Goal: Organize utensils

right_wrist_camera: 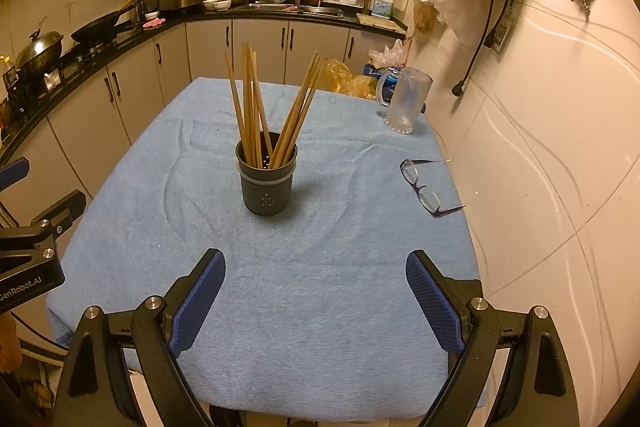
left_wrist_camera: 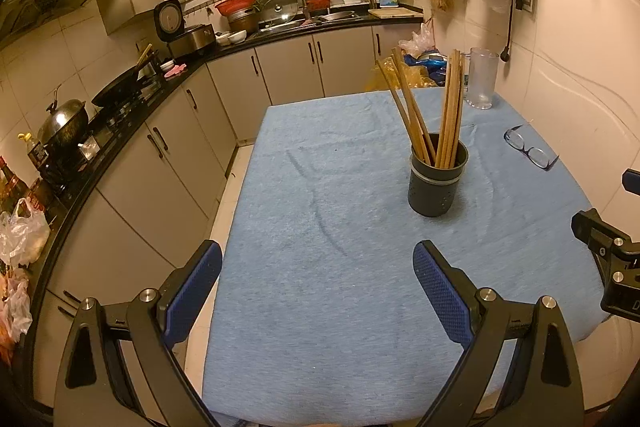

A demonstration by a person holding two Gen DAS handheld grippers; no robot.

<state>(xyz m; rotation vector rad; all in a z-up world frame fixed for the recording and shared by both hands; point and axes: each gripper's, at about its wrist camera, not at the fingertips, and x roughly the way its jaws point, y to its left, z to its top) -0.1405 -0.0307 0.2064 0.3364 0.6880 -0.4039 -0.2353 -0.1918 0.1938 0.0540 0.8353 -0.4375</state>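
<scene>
A dark grey holder (left_wrist_camera: 437, 181) (right_wrist_camera: 267, 179) stands upright on the blue cloth of the table (left_wrist_camera: 320, 211) (right_wrist_camera: 320, 247). Several wooden chopsticks (left_wrist_camera: 448, 107) (right_wrist_camera: 256, 107) lean out of it in two bunches. My left gripper (left_wrist_camera: 318, 267) hovers open over the near part of the cloth, well short of the holder and to its left. My right gripper (right_wrist_camera: 316, 273) is open too, nothing between its blue pads, with the holder ahead and slightly left. Each gripper's body shows at the edge of the other's view.
A pair of glasses (left_wrist_camera: 530, 149) (right_wrist_camera: 424, 189) lies on the cloth near the right wall. A clear plastic mug (left_wrist_camera: 482, 79) (right_wrist_camera: 406, 101) stands at the far right corner. Cabinets and a cluttered counter (left_wrist_camera: 132, 99) run along the left and back.
</scene>
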